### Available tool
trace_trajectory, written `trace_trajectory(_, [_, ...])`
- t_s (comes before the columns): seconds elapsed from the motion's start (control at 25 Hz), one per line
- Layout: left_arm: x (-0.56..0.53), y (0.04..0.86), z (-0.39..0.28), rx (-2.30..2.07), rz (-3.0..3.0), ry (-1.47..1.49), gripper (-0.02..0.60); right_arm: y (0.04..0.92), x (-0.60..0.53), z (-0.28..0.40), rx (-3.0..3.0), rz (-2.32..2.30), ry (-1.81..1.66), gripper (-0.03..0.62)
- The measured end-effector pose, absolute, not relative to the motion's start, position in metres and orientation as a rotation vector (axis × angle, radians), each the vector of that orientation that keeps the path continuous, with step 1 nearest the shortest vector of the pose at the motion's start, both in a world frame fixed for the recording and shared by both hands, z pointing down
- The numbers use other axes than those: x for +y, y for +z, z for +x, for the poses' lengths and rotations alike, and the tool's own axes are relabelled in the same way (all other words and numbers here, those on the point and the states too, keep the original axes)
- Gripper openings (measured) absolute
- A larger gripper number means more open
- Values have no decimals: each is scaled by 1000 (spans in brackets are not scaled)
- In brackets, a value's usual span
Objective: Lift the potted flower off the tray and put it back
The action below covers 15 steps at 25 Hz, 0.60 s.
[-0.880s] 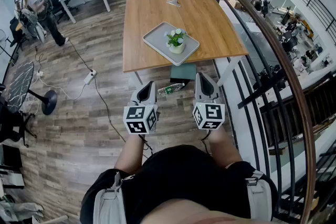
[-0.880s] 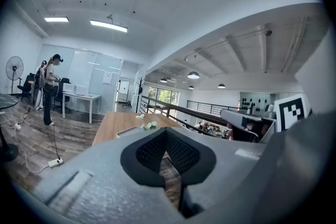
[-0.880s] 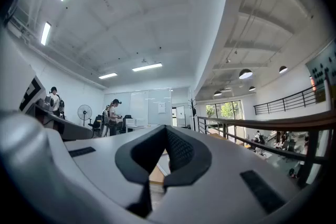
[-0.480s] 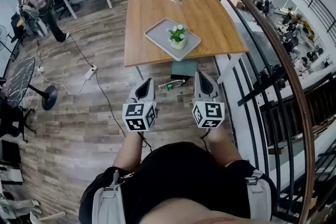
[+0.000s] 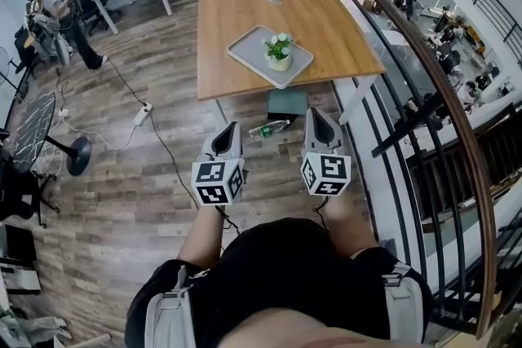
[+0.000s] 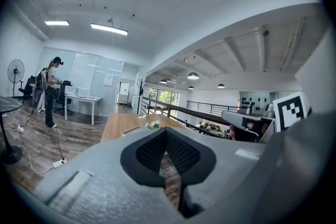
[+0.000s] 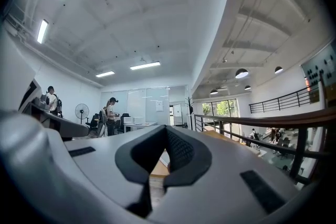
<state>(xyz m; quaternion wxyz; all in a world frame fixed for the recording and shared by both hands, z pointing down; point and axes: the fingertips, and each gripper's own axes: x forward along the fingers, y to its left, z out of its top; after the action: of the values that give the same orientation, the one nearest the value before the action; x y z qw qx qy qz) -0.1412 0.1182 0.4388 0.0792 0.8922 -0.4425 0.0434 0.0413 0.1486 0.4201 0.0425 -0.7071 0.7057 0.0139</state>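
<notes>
Since the earlier frames the bench [image 5: 326,28] has crept a little up and to the right in the head view, and everything on it rides along. Both grippers hang in front of you much as they did. That reads as a small shift of your head or stance rather than a real approach. Nothing on the bench looks touched, so the lift has not yet begun.

The wooden bench stands ahead of you on the plank floor [image 5: 147,200]. On its near half lies the grey tray [image 5: 249,51], set at a slant to the bench edge.

The left gripper [image 5: 231,130] and the right gripper [image 5: 315,114] are side by side over the floor, well short of the bench and pointing roughly towards it. Each has its jaws pressed together at the tips, with nothing between them.

Under the bench's near edge sits a dark box [image 5: 287,103]. Just in front of that a small bottle [image 5: 267,129] lies on its side.

The potted flower [image 5: 279,53] stands upright inside the tray, towards its right side: a white pot with green leaves and pale blooms. In the left gripper view it shows far off, just above the tips of the jaws.

By my reading, you need to close the gap to the bench. You also need to spread one pair of jaws before they can take the pot.
</notes>
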Motion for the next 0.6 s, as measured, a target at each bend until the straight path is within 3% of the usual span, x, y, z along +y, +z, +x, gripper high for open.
trace_trajectory(0.6, [121, 464, -191, -1337, 2654, 140, 12, 435, 146, 3, 2144, -2181, 53, -2])
